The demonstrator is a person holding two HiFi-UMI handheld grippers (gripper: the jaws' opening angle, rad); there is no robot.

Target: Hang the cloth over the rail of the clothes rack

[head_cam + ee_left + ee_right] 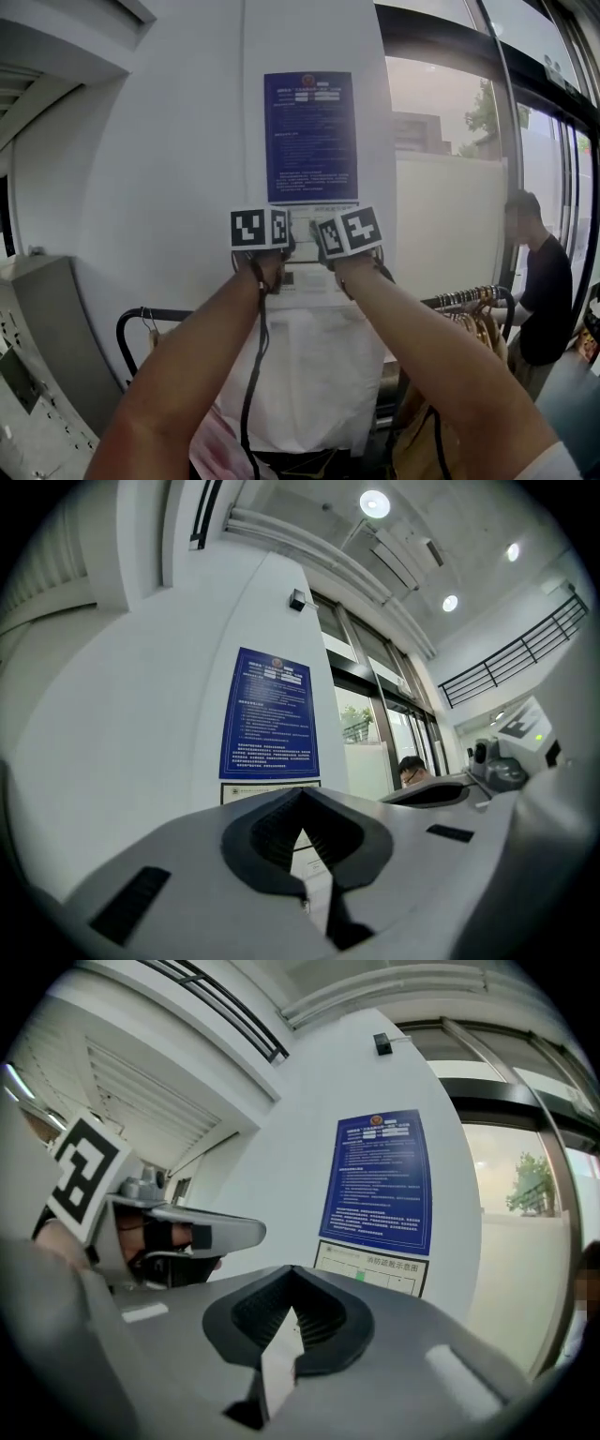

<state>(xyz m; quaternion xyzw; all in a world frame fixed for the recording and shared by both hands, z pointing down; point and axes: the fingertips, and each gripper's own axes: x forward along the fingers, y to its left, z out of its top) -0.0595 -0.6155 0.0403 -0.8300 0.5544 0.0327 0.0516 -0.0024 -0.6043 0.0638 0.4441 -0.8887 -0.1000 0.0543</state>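
Both my grippers are raised side by side in front of a white wall, and the white cloth point(314, 375) hangs down from them between my forearms. My left gripper point(266, 261) is shut on the cloth's top edge; a thin white strip of cloth point(317, 878) shows between the closed jaws of the left gripper point(305, 869). My right gripper point(352, 261) is likewise shut, and in the right gripper view point(281, 1354) a white fold of cloth point(277, 1368) is pinched in it. The clothes rack's black rail point(141, 316) runs low behind the cloth, partly hidden by it.
A blue notice point(310, 137) hangs on the wall right ahead. Several hangers point(469, 300) with garments crowd the rail's right end. A person in a black shirt point(542, 286) stands at the right by the glass doors. A grey cabinet point(42, 347) stands at the left.
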